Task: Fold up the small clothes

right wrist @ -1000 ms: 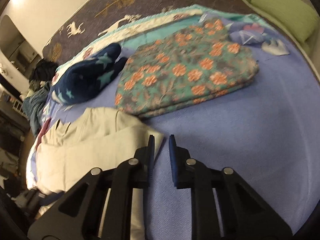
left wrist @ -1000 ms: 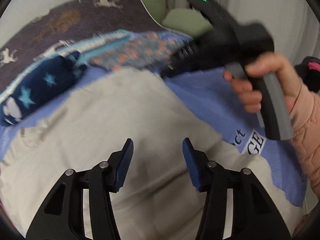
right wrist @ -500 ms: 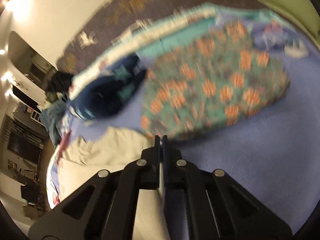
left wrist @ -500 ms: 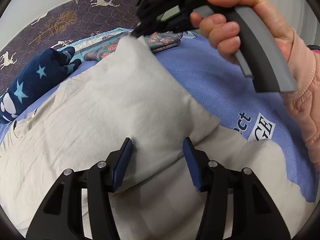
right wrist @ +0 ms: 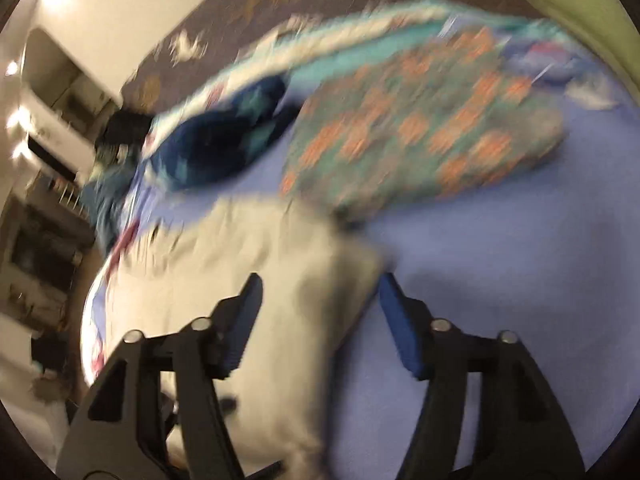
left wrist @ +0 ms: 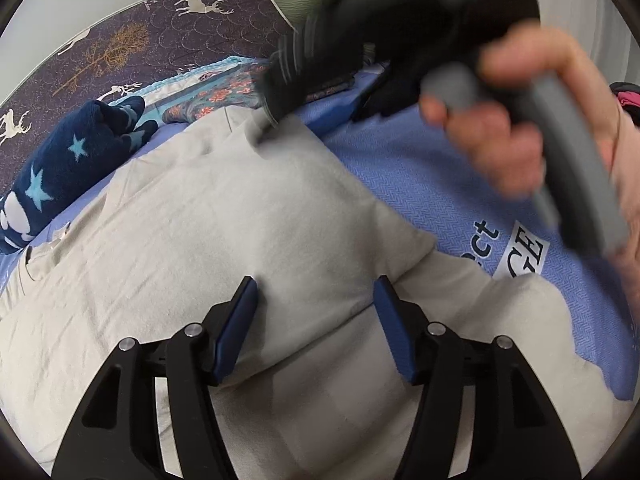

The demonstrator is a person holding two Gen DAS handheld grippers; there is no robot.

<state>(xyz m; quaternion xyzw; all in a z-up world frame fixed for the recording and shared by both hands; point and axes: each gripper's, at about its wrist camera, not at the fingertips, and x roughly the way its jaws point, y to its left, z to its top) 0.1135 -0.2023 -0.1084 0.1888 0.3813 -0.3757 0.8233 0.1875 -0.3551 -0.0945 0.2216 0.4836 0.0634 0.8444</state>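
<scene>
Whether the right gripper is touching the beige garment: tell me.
Cannot tell. The blurred right wrist view shows the beige garment with its corner between the open right gripper fingers, contact unclear.

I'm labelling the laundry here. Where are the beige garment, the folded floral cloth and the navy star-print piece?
beige garment (left wrist: 240, 216): left wrist view, on its folded-over upper layer.
folded floral cloth (right wrist: 420, 136): right wrist view, on its top face.
navy star-print piece (left wrist: 72, 160): left wrist view, on its middle, near a star.
</scene>
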